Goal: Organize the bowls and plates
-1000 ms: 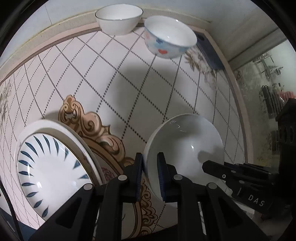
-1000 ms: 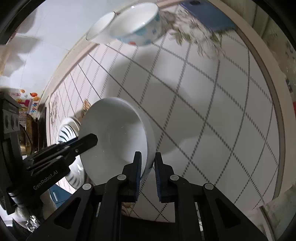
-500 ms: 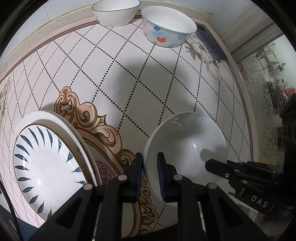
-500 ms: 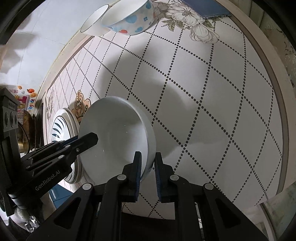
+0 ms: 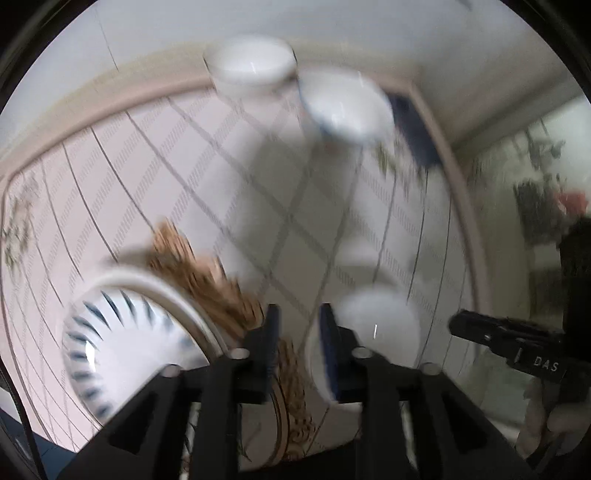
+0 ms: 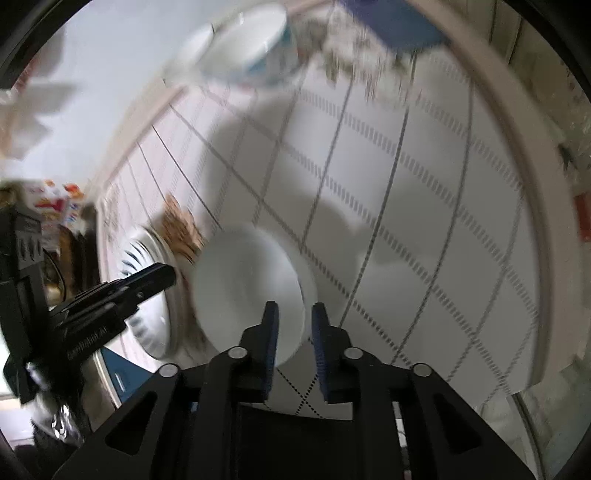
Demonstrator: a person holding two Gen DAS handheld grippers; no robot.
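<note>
A plain white ceramic bowl [image 6: 247, 291] sits on the tiled worktop [image 6: 424, 206], caught between two hand-held grippers in heavily motion-blurred frames. In the right wrist view, the right gripper [image 6: 293, 321] has its blue-padded fingers [image 6: 270, 325] parted with a clear gap, the bowl's near rim lying between them; whether the pads touch it cannot be told. The left gripper [image 5: 298, 325] also shows its fingers spread, the right-hand pad just against the bowl's [image 5: 373, 332] left edge, the other pad off it.

Only the right wrist view shows the bowl's full round interior. The left wrist view gives the clearer look at the white plate with blue radiating strokes [image 5: 122, 347] lying to the left, beside the brown scrollwork printed on the worktop.

Farther back, near the worktop's far edge, stand a white bowl with a dark rim [image 5: 251, 66] and a white bowl with blue patterning [image 5: 343, 107], close together. A dark blue flat object [image 6: 391, 22] lies beyond them.
</note>
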